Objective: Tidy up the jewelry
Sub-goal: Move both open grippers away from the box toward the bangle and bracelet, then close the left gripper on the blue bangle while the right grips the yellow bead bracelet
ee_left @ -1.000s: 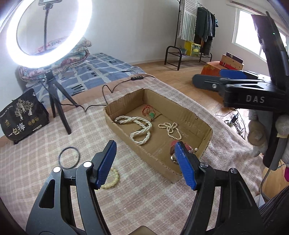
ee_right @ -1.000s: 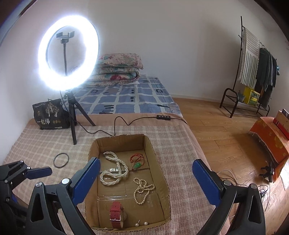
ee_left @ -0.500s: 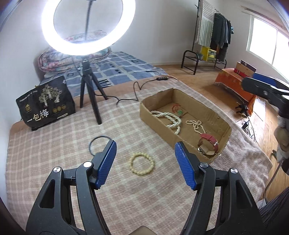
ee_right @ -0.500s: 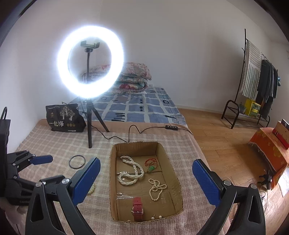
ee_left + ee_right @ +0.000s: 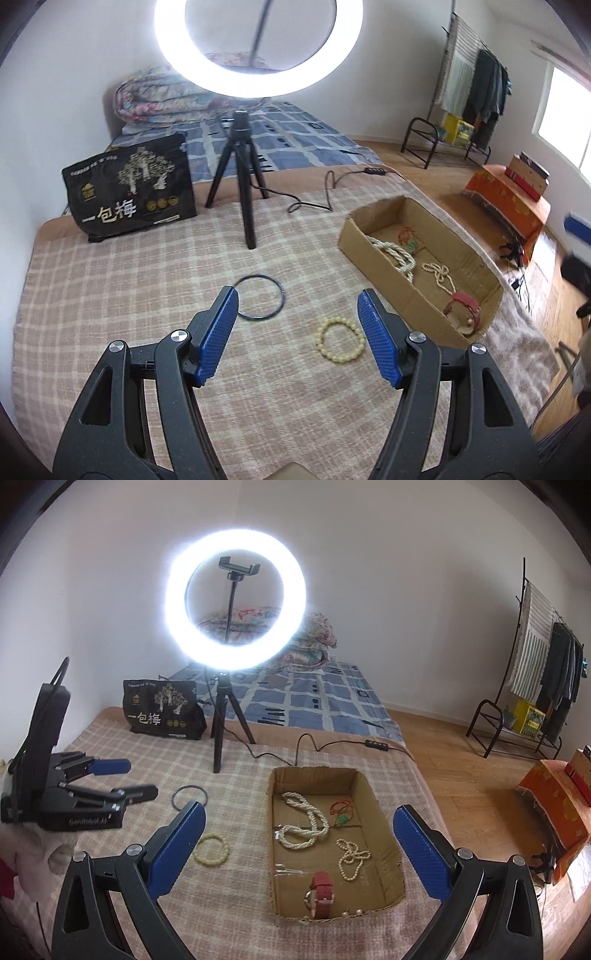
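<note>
Bedroom, white walls, wood floor; working surface a checked pink-and-cream blanket (image 5: 140, 295). Left wrist view: left gripper (image 5: 297, 334) spread, blue pads apart with nothing between them, held above the blanket. Loose items still outside the box — one cream bead bracelet (image 5: 341, 341) lying just inside the right-hand pad, one thin black ring (image 5: 260, 301) a little beyond the left-hand pad. Cardboard box (image 5: 388, 262) to the right, holding a twisted white rope necklace (image 5: 397, 254), a small pearl strand (image 5: 441, 275), a red-corded green pendant (image 5: 408, 240) and a red strap watch (image 5: 465, 308). Step in hand, by judgement: collect the bracelet; best done by centring the pads over one side of the loop, lowering until they nearly meet the blanket, then closing on the beads without snagging the cloth. Black bag (image 5: 135, 186) against the bedding, printed with white characters "一包梅". Right wrist view: same blanket, lit ring light (image 5: 234, 600) on a tripod behind. Right gripper (image 5: 295, 845) likewise spread and empty, poised over the box's near end. Bracelet beside its left pad, outside the box wall. Left tool's body at frame left bears small lettering, apparently "GenRobot.AI" — partly blurred.
</note>
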{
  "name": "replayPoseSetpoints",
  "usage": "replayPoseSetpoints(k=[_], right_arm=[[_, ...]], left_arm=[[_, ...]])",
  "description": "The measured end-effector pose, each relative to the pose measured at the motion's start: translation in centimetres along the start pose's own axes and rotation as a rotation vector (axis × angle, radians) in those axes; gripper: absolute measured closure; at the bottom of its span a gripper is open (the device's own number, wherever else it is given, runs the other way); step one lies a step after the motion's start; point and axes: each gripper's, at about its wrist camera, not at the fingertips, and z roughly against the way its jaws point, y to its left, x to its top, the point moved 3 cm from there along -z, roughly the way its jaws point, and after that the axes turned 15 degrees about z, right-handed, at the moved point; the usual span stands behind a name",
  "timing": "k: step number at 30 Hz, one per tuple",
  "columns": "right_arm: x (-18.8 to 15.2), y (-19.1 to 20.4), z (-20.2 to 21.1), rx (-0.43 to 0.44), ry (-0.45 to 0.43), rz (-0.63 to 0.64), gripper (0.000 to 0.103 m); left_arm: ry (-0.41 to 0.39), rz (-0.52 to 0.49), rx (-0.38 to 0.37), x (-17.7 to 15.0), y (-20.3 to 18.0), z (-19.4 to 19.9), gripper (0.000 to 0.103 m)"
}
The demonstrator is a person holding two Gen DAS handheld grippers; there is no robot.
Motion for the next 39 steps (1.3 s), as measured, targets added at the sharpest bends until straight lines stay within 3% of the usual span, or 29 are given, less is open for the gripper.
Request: replayPoseSetpoints(k=[5,9,13,16,18,22,26,29,33,39], right_arm=[[-1.7,1.3,-0.2,0.035,-0.023,-0.033,0.000],[-3.5,3.3,-1.8,0.147,0.000,-0.053,0.001],[-4.2,6.2,-4.0,0.303,0.040,-0.026,0.019],[-4.1,8.0,-5.1,0.369,0.057,0.022,0.022],[-4.0,8.9,-6.1,0.406,0.073,0.046,0.024],[-4.2,9.7,-8.3,0.471,0.121,0.049,0.040],[-4.5,10.4,-10.4,0.507,0.164,0.036,0.042],[-4.8,11.3,-11.6,0.553,0.195,0.042,0.051],[-5.1,12.3,-13.0,0.538,0.225,0.086,0.058],[-4.8,12.8,-15.4,0.482,0.251,0.110,0.059]], left_arm=[[-0.011,0.081,0.031,1.4,3.5,-0.3,0.034],[0.014,0.159,0.047,1.8,6.5,-1.2,0.034],[0.051,0.219,0.065,1.7,8.5,-2.6,0.034],[0.077,0.242,0.072,1.6,9.3,-3.7,0.036],[0.103,0.244,0.075,1.5,9.4,-4.6,0.044],[0.147,0.221,0.091,1.2,8.9,-6.4,0.047],[0.189,0.210,0.120,1.1,8.3,-8.7,0.061],[0.204,0.220,0.127,1.3,8.2,-10.0,0.061],[0.209,0.238,0.111,1.7,8.0,-11.7,0.061],[0.231,0.242,0.129,1.1,8.0,-14.7,0.061]])
